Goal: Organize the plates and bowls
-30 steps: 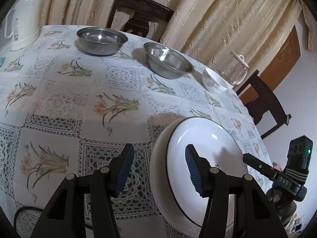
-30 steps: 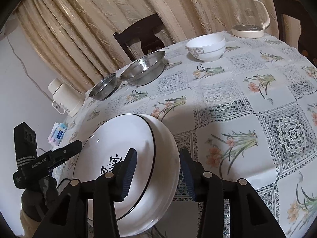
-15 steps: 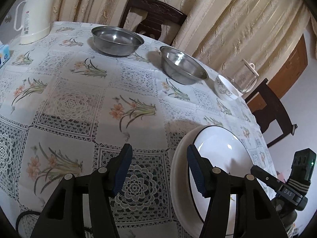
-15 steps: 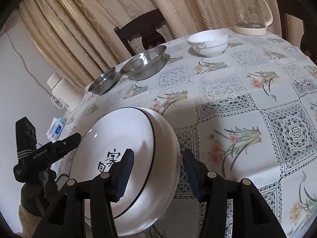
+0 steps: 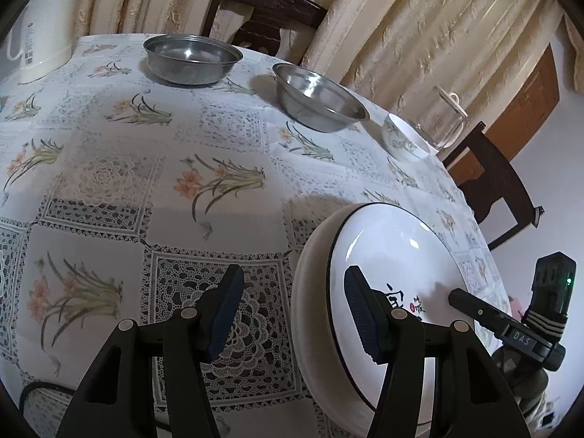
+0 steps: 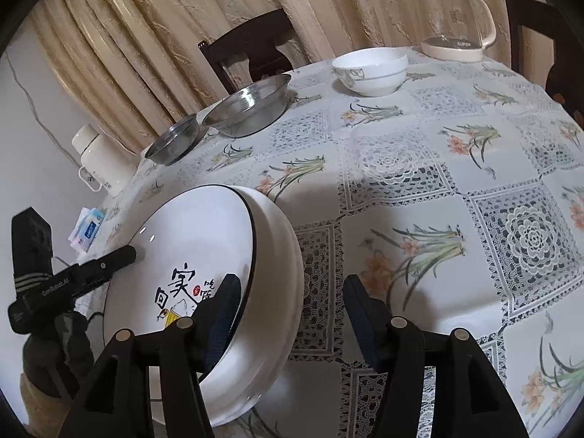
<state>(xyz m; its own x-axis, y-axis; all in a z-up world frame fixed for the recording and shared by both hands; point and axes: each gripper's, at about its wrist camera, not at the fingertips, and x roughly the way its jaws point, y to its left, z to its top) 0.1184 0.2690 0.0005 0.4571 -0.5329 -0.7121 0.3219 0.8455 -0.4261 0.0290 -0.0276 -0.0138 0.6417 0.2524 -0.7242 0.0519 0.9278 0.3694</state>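
Note:
A large white plate (image 5: 394, 255) with a black rim and printed characters stands tilted at the near edge of the table. My left gripper (image 5: 292, 310) is open and straddles its rim, with one finger inside the plate and the other outside, apart from the wall. On the opposite side my right gripper (image 6: 292, 314) is also open and straddles the plate (image 6: 189, 230) the same way. Farther back sit two steel bowls (image 5: 191, 58) (image 5: 317, 96) and a white patterned ceramic bowl (image 6: 370, 69).
A floral lace tablecloth (image 5: 146, 182) covers the round table. A glass kettle (image 6: 452, 18) stands at the far right and a white kettle (image 5: 40, 33) at the far left. A tissue pack (image 6: 87, 230) lies near the left edge. Dark chairs (image 5: 262, 11) and curtains ring the table.
Both grippers have shifted a little around the plate, and its printed characters now show more in the left view. The gap between the fingers is the same in both.

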